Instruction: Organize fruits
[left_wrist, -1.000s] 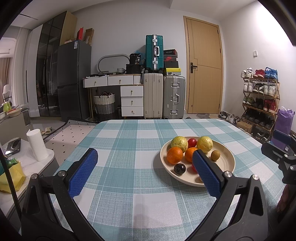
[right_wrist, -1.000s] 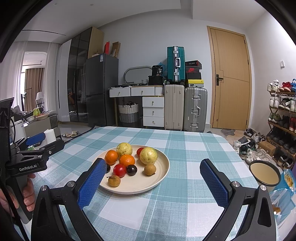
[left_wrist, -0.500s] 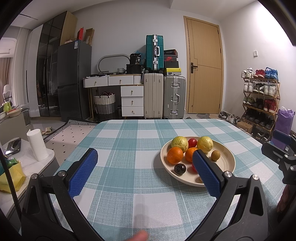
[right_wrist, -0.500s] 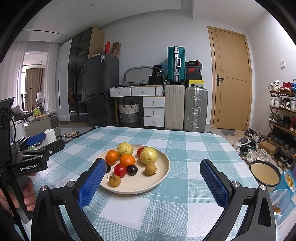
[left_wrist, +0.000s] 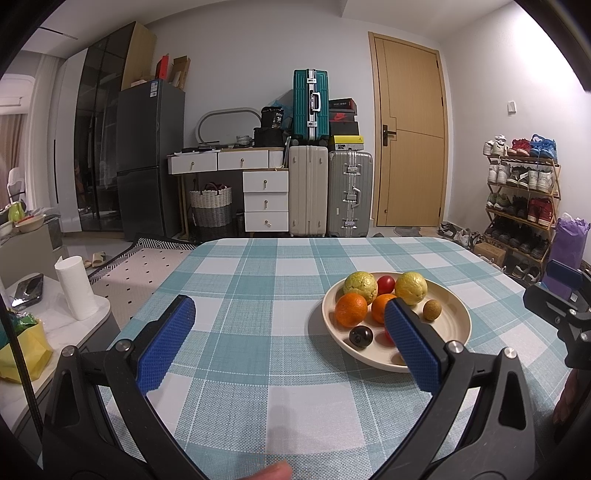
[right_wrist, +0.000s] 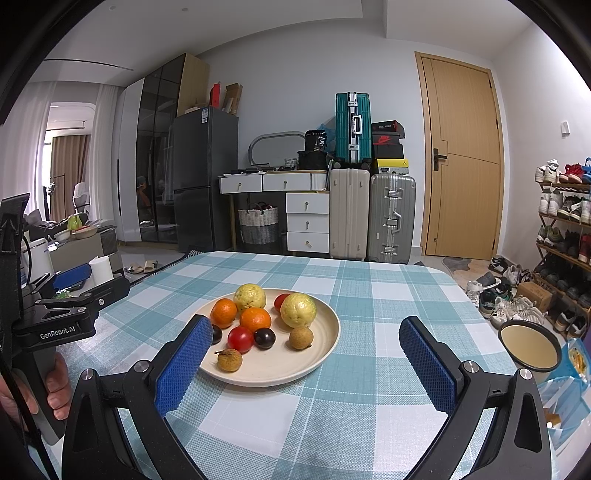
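Note:
A cream plate (right_wrist: 325, 332) (left_wrist: 458, 325) on the checked table holds two yellow-green guavas (right_wrist: 298, 309), two oranges (right_wrist: 255, 319), red tomatoes (right_wrist: 240, 339), dark plums (right_wrist: 264, 337) and two brown longans (right_wrist: 229, 360). My left gripper (left_wrist: 288, 339) is open and empty above the table, left of the plate; its right finger hides part of the plate. My right gripper (right_wrist: 306, 358) is open and empty, in front of the plate. The left gripper's body (right_wrist: 70, 310) shows at the left of the right wrist view, and the right gripper's body (left_wrist: 561, 302) at the right of the left wrist view.
The table with the teal-and-white cloth (right_wrist: 369, 295) has its far edge toward suitcases and a door. A round stool (right_wrist: 530, 345) and a shoe rack (left_wrist: 521, 206) stand to the right. A side table with a paper roll (left_wrist: 75, 288) is to the left.
Both grippers stay still. A fingertip has come into the bottom edge of the left wrist view.

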